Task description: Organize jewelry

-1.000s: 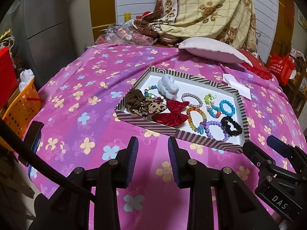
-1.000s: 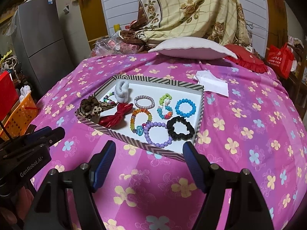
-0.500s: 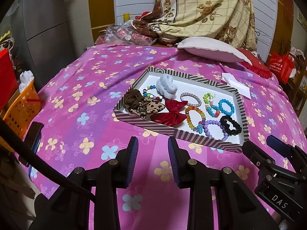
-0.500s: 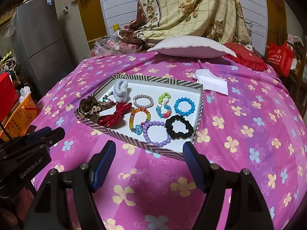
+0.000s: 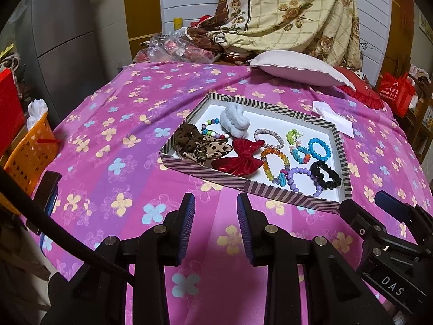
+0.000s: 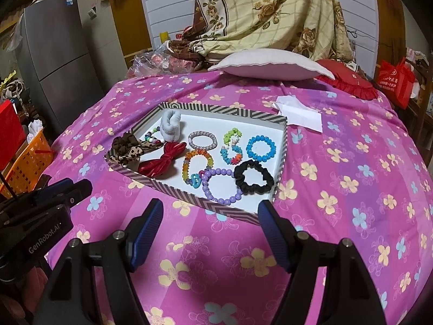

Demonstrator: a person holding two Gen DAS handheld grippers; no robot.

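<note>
A striped-rim tray (image 5: pixel 243 182) (image 6: pixel 194 201) with a white floor lies on the pink flowered cloth. It holds a red bow (image 5: pixel 239 159) (image 6: pixel 159 162), brown and leopard scrunchies (image 5: pixel 194 143), a white scrunchie (image 6: pixel 170 127), a black scrunchie (image 6: pixel 253 177), and purple (image 6: pixel 220 185), blue (image 6: pixel 259 147) and rainbow bead bracelets (image 5: pixel 273 162). My left gripper (image 5: pixel 216 205) hangs before the tray's near edge, jaws a narrow gap apart, empty. My right gripper (image 6: pixel 211 216) is wide open and empty, just short of the tray's near corner.
A white pillow (image 6: pixel 270 65) and a red cushion (image 6: pixel 349 84) lie at the far edge, with a draped floral blanket (image 6: pixel 270 13) behind. A folded white paper (image 6: pixel 300 112) lies right of the tray. An orange basket (image 5: pixel 29 151) and a fridge (image 6: pixel 54 54) stand left.
Both views have drawn back and risen slightly from the tray. The jaws keep the same openings; nothing in the tray has moved.
</note>
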